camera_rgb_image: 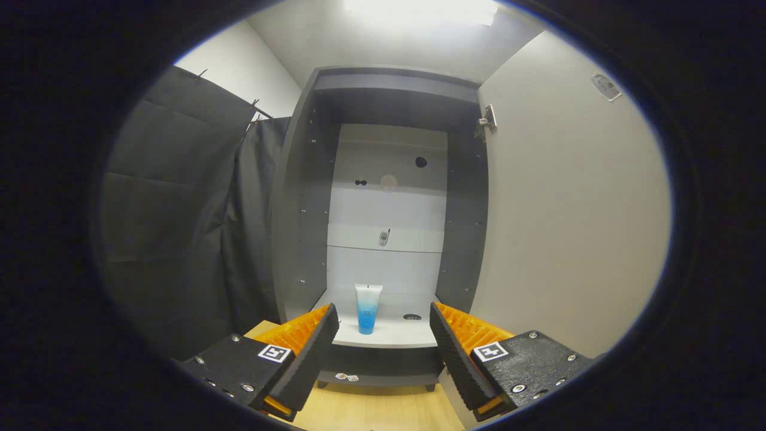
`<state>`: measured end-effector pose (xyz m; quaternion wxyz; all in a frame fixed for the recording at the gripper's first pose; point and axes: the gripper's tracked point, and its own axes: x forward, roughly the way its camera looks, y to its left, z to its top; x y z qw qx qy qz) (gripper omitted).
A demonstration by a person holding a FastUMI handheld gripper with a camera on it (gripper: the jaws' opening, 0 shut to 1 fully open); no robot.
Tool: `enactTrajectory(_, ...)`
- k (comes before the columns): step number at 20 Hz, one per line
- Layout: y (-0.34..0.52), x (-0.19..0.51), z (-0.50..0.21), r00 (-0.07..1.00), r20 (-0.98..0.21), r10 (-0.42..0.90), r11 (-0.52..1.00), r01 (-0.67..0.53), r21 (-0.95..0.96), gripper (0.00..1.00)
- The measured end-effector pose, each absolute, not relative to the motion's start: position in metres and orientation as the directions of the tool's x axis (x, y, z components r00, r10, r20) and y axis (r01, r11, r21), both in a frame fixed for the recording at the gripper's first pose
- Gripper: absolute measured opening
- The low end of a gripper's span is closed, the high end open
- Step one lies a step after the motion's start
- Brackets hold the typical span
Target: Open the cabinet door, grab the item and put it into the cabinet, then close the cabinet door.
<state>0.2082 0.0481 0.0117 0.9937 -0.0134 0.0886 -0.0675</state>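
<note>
A tall grey cabinet [299, 197] stands open ahead of me, its pale door [568, 209] swung out to the right of the opening. A white and blue tube [367, 307] stands upright on its cap on the cabinet's bottom shelf [389, 336], near the shelf's middle. My gripper [383, 326] is open, with nothing between its fingers. The tube lies beyond the fingertips, a little nearer the left finger, and is not touched by either one.
The cabinet's back panel [389, 203] is light with a few holes and a small fitting. A hinge [488, 120] sits at the door's top. Black cloth [179, 227] hangs left of the cabinet. Light wooden floor [377, 410] lies below the cabinet's base.
</note>
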Motion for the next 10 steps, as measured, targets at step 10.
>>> enactTrajectory(10,0.043,0.102,0.012,0.974,-0.178,-0.141,0.990,0.141,-0.012,0.95)
